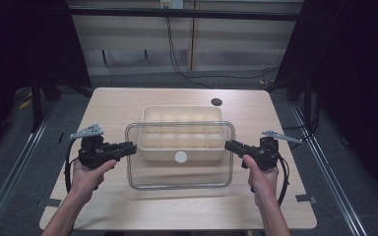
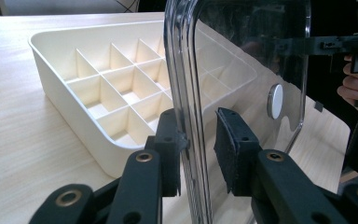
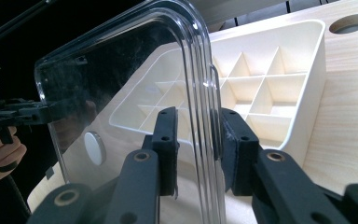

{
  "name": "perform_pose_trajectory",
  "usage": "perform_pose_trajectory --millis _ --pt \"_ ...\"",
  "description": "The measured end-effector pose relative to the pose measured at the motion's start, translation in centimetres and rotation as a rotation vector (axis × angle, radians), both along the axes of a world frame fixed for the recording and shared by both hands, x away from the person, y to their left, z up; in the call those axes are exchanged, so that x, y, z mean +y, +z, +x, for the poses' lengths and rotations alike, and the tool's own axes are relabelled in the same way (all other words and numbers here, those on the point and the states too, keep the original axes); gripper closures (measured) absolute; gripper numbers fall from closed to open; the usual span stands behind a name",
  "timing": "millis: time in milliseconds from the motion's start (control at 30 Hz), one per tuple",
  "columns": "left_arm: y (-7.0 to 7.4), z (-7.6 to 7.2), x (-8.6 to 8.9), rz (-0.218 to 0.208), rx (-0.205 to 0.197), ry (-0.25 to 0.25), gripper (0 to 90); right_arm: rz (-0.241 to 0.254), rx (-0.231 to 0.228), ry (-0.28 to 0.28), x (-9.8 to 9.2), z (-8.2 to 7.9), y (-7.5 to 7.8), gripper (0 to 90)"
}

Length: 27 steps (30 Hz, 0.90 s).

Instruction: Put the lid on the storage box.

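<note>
The clear lid (image 1: 179,178) is a rounded rectangle with a raised rim and a white round dot. The left gripper (image 1: 131,147) and right gripper (image 1: 230,145) clench its left and right edges, above the cream divided tray (image 1: 182,114).

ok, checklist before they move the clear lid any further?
1. Left gripper clamped on the clear plastic lid's rim: ok.
2. Right gripper clamped on the opposite rim: ok.
3. Lid held level between both grippers: ok in the high view.
4. Lid lined up over the cream plastic divided tray: not ok, it sits offset toward the person.
5. Tray compartments free of anything: ok in those that show.
6. Lid clear of the tray's top edge: cannot tell.
</note>
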<state>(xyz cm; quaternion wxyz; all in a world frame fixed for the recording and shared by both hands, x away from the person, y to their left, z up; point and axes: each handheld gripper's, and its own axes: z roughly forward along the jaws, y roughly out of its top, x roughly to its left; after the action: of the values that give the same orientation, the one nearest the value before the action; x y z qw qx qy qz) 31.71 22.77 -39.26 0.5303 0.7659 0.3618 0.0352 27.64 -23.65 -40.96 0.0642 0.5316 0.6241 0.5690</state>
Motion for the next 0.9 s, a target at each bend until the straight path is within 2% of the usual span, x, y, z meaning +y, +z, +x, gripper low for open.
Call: perform_pose_trajectory --millis 400,700,900 --pt "1.6 1.2 0.0 -0.014 -0.022 0.018 70.9 0.006 -0.017 0.001 0.0 1.4 1.5 70.6" --pt "2.2 2.3 -0.4 -0.012 -0.03 0.028 70.8 0.011 -0.015 -0.002 -0.2 2.8 1.9 70.5" --pt "2.9 3.4 -0.7 -0.007 -0.039 0.039 70.6 0.036 -0.016 -0.008 -0.5 4.2 2.1 70.5"
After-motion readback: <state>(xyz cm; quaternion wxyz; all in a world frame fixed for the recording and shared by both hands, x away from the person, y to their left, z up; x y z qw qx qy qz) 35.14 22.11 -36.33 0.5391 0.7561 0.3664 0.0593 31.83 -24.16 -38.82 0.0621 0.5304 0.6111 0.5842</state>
